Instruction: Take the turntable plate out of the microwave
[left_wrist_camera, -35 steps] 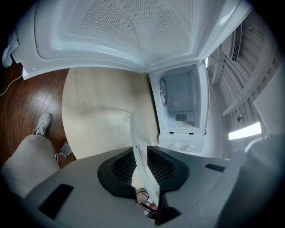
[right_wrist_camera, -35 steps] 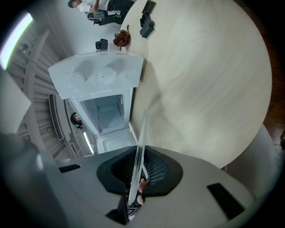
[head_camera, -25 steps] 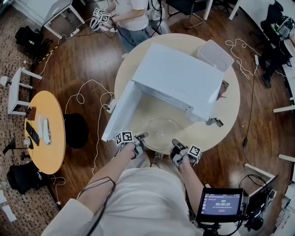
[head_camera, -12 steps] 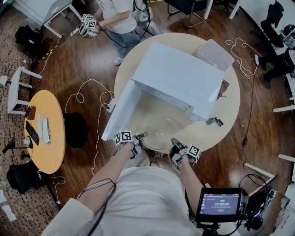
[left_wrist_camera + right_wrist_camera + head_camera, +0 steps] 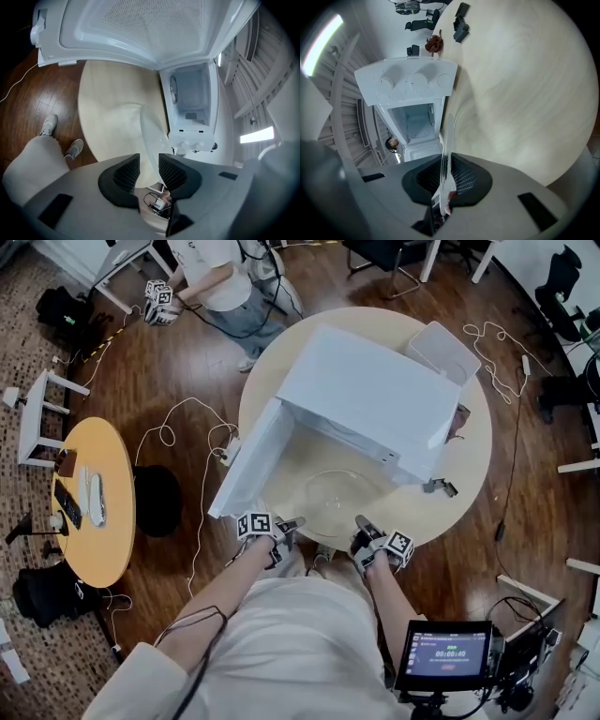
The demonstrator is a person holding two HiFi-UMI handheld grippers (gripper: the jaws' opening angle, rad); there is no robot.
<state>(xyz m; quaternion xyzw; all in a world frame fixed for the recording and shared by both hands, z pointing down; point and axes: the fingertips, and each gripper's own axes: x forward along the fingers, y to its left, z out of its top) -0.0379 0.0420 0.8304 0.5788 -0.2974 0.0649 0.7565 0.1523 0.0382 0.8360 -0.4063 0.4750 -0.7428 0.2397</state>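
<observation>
Table and microwave: no shift between frames. The door is swung fully open on the microwave's left. The cavity looks bare in the left gripper view.

The only big mover is the bystander behind the microwave, who has walked further off. Not relevant to us.

Turntable plate: sits directly in front of the microwave's open mouth, fully outside it, over the table. It has held that spot through the last second with no visible drift. I can't tell whether it rests on the tabletop or hangs just above it. My read is that the extraction is basically done. What's left is to settle it and let go.

Right gripper: at the plate's near rim, in front of the microwave's control side. It is clamped nearly closed on the glass edge, which runs edge-on straight between the pads. It has stayed clenched with no visible move.

Left gripper: at the near rim on the microwave's door side, and it has shifted slightly. Its jaws stand a little apart. The rim passes between them close to one pad, with daylight on the other side. So it looks released, not squeezing. For now the right one alone carries the grip.
</observation>
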